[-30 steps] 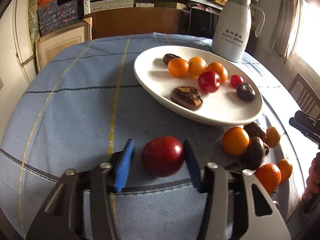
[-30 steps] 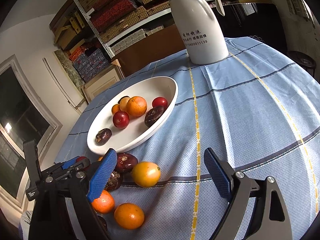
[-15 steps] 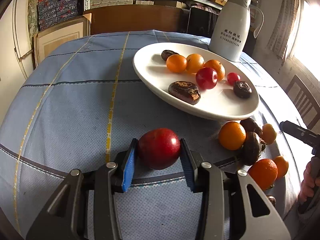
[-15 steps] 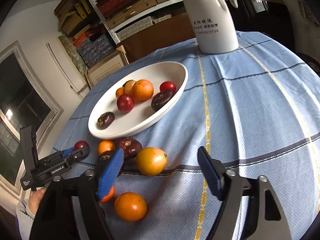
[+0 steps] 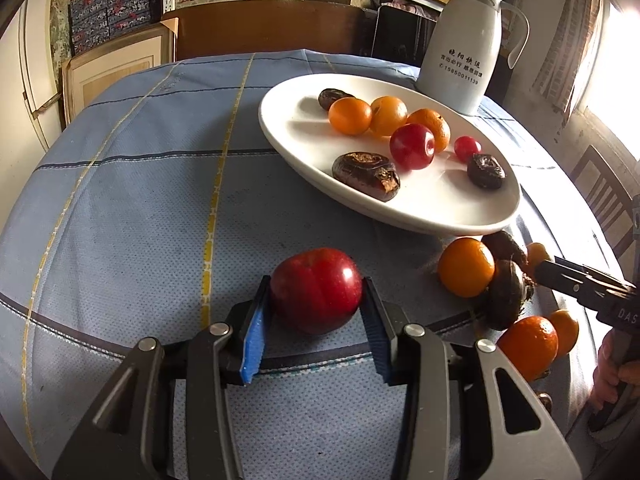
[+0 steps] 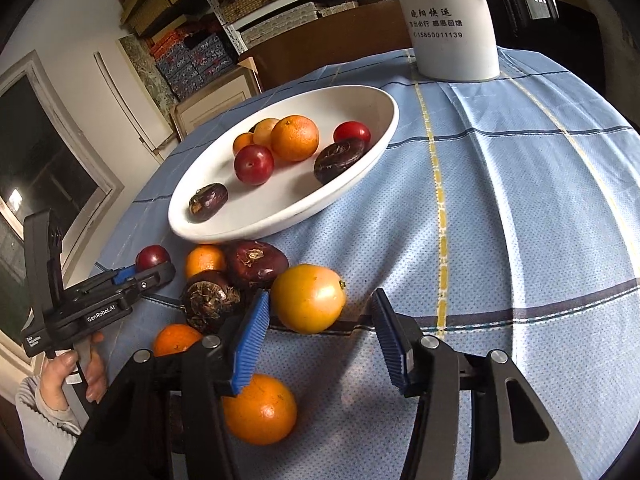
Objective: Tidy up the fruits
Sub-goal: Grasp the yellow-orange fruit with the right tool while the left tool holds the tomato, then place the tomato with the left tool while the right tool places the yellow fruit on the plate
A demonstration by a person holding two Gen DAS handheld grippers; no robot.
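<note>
Left tongs clamped on red apple. Right tongs closing around yellow orange, right pad not touching: off-centre squeeze could roll it into neighbouring fruit.

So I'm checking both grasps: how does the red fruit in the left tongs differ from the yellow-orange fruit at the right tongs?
The red fruit is dark red; the yellow-orange fruit is golden.
The left tongs are shut on the red fruit, both pads touching; the right tongs are closing, one pad still clear of the yellow-orange fruit.
The red fruit sits alone; the yellow-orange one sits against a dark fruit.
Both rest on the blue tablecloth, outside the white dish.
</note>
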